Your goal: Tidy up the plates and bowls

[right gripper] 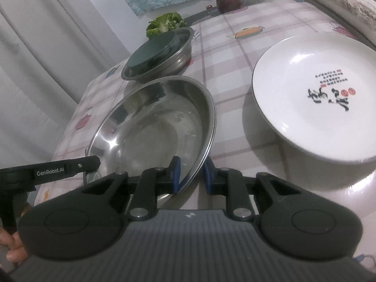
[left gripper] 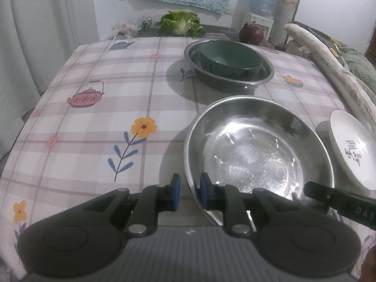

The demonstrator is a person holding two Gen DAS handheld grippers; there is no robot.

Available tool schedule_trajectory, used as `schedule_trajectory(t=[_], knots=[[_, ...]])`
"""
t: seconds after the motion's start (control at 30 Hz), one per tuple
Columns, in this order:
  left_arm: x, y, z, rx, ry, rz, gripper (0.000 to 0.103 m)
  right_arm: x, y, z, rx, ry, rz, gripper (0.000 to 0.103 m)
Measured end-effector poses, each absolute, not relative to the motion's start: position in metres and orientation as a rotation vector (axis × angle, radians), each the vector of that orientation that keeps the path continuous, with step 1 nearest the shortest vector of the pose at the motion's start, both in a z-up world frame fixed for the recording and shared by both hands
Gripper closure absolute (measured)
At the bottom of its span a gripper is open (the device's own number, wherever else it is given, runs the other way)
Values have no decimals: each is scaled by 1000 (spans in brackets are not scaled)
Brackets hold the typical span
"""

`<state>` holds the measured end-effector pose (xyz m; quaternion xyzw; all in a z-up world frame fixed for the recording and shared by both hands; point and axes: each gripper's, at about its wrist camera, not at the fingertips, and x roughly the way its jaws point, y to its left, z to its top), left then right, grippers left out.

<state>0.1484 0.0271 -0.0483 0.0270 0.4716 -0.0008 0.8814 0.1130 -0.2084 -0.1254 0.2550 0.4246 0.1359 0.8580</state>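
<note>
A large steel bowl [left gripper: 256, 150] [right gripper: 155, 131] sits near the table's front. My left gripper [left gripper: 189, 193] straddles its near left rim, one blue pad inside and one outside, with a gap showing. My right gripper [right gripper: 191, 175] straddles its near right rim the same way. Whether the pads press the rim is unclear. Behind it a green bowl [left gripper: 231, 57] [right gripper: 152, 49] sits inside a second steel bowl [left gripper: 263, 80] [right gripper: 181, 54]. A white plate with calligraphy [right gripper: 315, 98] [left gripper: 352, 145] lies to the right.
The table wears a checked floral cloth [left gripper: 105, 108]. At the far edge lie a lettuce head [left gripper: 182, 22] and a dark red round object [left gripper: 251, 34]. A quilted cushion [left gripper: 329, 61] runs along the right side. A curtain hangs at left.
</note>
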Motion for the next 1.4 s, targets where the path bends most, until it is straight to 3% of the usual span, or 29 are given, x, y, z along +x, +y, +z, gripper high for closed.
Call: schedule_trajectory(t=[0.17, 0.27, 0.33, 0.47, 0.53, 0.67, 0.73, 1.03, 1.23, 1.4], knots=[[144, 28, -43, 53, 969, 6, 79, 112, -208, -124, 536, 900, 292, 82], [137, 27, -34, 53, 926, 8, 69, 110, -210, -121, 542, 897, 301, 77], [132, 25, -27, 63, 898, 6, 63, 107, -214, -118, 563, 894, 307, 53], [122, 16, -15, 92, 854, -8, 49, 100, -224, -110, 551, 863, 288, 36], [117, 10, -9, 112, 838, -25, 43, 94, -233, -106, 547, 843, 276, 22], [112, -10, 1, 149, 819, -76, 31, 80, -253, -95, 521, 799, 236, 14], [110, -23, 5, 164, 805, -120, 19, 72, -266, -87, 492, 765, 196, 2], [95, -97, 9, 219, 733, -261, 5, 35, -322, -53, 130, 644, -130, 1], [91, -125, -3, 159, 765, -338, 0, 23, -354, -70, 16, 669, -228, 1], [88, -135, -9, 104, 792, -382, 0, 7, -370, -65, 5, 565, -219, 1]])
